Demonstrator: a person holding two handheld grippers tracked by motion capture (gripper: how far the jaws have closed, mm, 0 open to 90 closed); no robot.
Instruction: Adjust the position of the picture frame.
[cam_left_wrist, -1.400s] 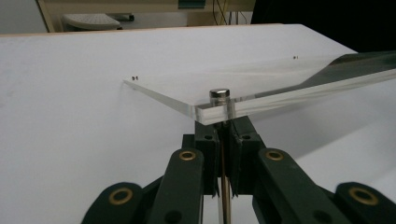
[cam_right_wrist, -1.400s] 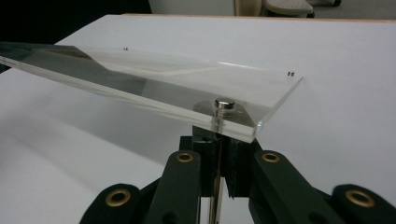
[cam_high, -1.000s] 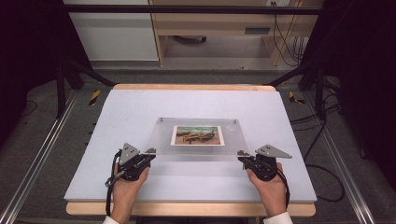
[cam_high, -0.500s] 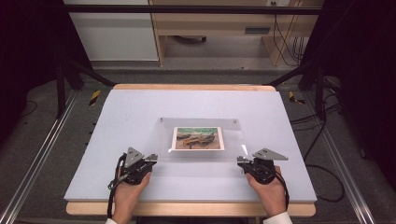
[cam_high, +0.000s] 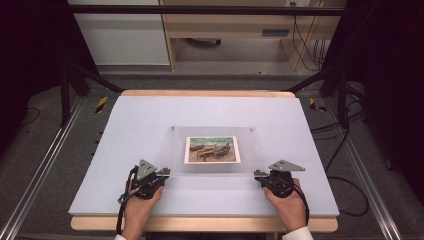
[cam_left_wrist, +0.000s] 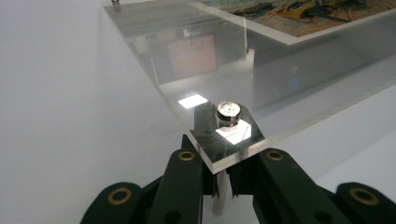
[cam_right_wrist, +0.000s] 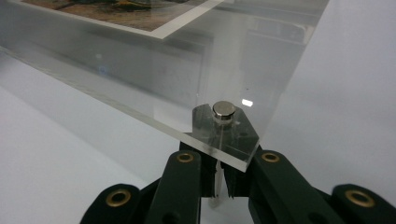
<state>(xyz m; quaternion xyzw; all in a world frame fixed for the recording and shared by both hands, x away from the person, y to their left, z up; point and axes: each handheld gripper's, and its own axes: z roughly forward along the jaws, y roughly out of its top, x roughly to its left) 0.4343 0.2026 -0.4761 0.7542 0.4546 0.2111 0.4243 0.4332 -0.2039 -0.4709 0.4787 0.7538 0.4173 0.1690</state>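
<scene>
Your left tongs (cam_high: 162, 172) are clamped on the near-left standoff post under the clear acrylic picture frame panel (cam_high: 212, 131), just beneath its silver round cap (cam_left_wrist: 228, 112); your right tongs (cam_high: 258, 174) grip the near-right post under its matching cap (cam_right_wrist: 223, 110). The panel, holding a colourful printed picture (cam_high: 212, 149), sits at the centre of the white desk (cam_high: 125, 125). Both grasps look secured; whether you lift or shift it is left to do.
</scene>
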